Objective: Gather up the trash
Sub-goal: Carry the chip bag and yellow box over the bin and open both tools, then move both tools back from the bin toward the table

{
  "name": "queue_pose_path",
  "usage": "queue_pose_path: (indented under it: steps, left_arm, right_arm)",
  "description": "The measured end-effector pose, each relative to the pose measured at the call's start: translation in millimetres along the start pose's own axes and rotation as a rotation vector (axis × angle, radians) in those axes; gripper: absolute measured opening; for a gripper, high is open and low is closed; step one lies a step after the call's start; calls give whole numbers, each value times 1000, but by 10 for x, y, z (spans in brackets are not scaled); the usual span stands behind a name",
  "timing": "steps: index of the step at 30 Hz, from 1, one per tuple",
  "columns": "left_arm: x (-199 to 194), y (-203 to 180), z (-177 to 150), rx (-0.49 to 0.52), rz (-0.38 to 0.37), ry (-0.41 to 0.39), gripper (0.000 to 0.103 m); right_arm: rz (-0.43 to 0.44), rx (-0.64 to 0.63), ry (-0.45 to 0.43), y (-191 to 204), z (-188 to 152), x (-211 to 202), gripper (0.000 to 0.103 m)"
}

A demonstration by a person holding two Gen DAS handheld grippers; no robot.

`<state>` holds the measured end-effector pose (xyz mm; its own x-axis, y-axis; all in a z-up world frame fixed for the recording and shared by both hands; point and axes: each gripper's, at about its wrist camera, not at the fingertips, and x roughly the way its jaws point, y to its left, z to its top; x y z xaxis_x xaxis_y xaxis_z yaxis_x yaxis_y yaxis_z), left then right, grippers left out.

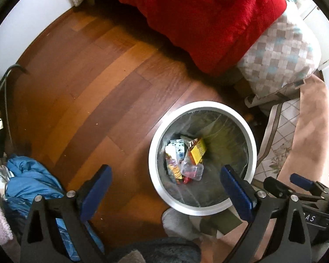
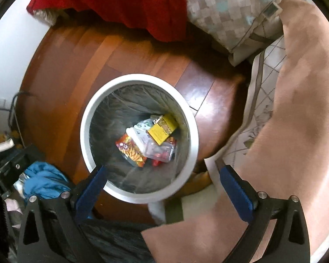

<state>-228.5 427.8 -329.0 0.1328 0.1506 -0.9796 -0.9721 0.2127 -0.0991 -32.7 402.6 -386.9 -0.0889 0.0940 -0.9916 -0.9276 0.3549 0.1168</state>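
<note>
A round white trash bin [image 1: 152, 153] with a clear liner stands on the wooden floor; it also shows in the right wrist view [image 2: 85, 131]. Inside lie a yellow box [image 1: 198, 152], an orange snack wrapper [image 2: 131, 151], a clear plastic packet [image 2: 160, 151] and white packaging [image 1: 175, 149]. My left gripper [image 1: 166, 182] is open and empty, held above the bin's left rim. My right gripper [image 2: 164, 182] is open and empty, above the bin's near rim. The right gripper also shows at the right edge of the left wrist view [image 1: 300, 182].
A red blanket [image 1: 208, 17] and a checked pillow [image 1: 280, 52] hang over a bed edge at the back. A pink blanket [image 2: 296, 109] lies at the right. Blue cloth [image 1: 28, 175] lies at the left by the floor. A cable [image 1: 4, 81] runs along the left wall.
</note>
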Motion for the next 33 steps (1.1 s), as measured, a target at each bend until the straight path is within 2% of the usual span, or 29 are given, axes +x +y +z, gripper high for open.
queue_pose_path:
  steps: [5, 17, 23, 27, 33]
  left_arm:
    - [-114, -89, -116, 38, 19, -21, 100]
    - [-571, -249, -298, 78, 45, -107, 100]
    - [-1021, -353, -458, 87, 51, -182, 100]
    - [-1430, -471, -597, 100, 70, -258, 100]
    - [-1941, -749, -796, 119, 38, -354, 100]
  right_arm:
    - [-30, -18, -15, -23, -131, -96, 103]
    - [-16, -16, -97, -55, -389, -564, 103]
    - [20, -10, -176, -83, -579, -1023, 103]
    - [73, 5, -249, -144, -783, -1475, 103]
    - [167, 40, -361, -422, -1176, -2135, 103]
